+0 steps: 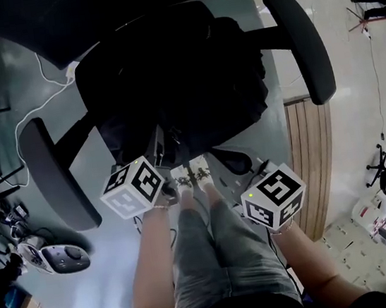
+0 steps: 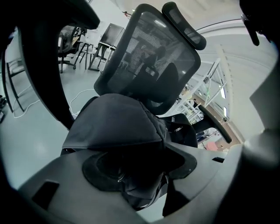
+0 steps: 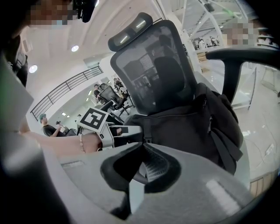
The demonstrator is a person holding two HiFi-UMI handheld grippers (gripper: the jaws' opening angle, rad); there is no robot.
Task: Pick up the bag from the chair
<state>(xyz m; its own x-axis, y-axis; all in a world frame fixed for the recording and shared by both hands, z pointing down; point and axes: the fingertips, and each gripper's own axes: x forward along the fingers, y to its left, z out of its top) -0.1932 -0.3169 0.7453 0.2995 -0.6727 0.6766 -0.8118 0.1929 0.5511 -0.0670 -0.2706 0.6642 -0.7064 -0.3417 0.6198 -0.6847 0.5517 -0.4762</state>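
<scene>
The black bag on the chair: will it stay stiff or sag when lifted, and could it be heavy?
Probably floppy: the bag is soft fabric, creased and slumped against the chair back. Its bulging sides suggest some weight. Its strap may dangle.

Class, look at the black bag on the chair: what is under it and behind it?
The bag covers the seat of the chair, so the seat barely shows. Behind it rises the mesh backrest, its lower part hidden.

Grey jeans (image 1: 221,252); left gripper (image 2: 144,175) bears black-and-white marker cube (image 1: 132,187).
</scene>
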